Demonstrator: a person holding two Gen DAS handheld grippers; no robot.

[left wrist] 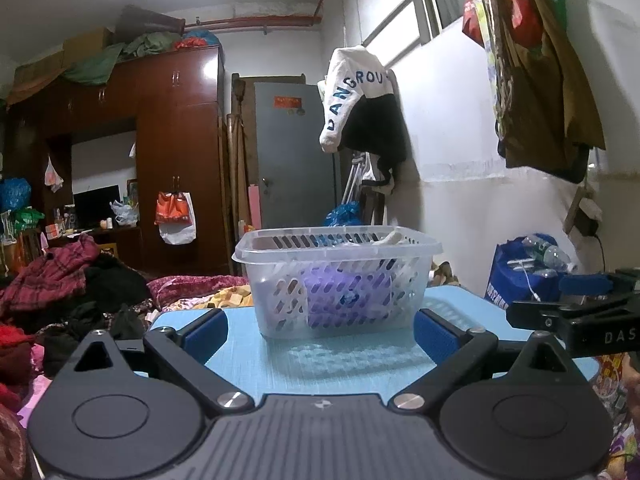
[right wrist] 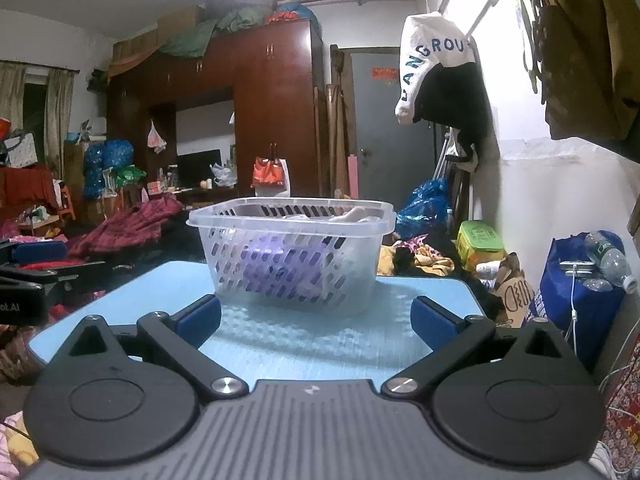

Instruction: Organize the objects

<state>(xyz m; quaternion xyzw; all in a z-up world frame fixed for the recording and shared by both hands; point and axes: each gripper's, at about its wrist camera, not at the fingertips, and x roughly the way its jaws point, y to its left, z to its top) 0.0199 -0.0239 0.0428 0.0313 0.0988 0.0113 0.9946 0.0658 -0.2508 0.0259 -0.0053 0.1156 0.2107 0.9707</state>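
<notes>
A clear slotted plastic basket (left wrist: pixel 276 296) stands on a small light-blue table (left wrist: pixel 320 364), just beyond my fingers. Inside it lie a purple item (left wrist: pixel 344 292) and some pale things near the rim. My left gripper (left wrist: pixel 320 330) is open, with blue pads spread wide and nothing between them. In the right wrist view the same basket (right wrist: pixel 232 264) sits on the blue table (right wrist: pixel 320 344), with the purple item (right wrist: pixel 280 268) showing through its slots. My right gripper (right wrist: pixel 316 318) is open and empty too. The other gripper (left wrist: pixel 572 312) shows at the right edge of the left wrist view.
Piles of clothes (left wrist: pixel 60 280) lie left of the table. A blue bag with water bottles (right wrist: pixel 584 280) stands on the right by the white wall. A dark wooden wardrobe (left wrist: pixel 176 140) and grey door (left wrist: pixel 296 152) are at the back. Clothes and bags hang on the wall (left wrist: pixel 360 100).
</notes>
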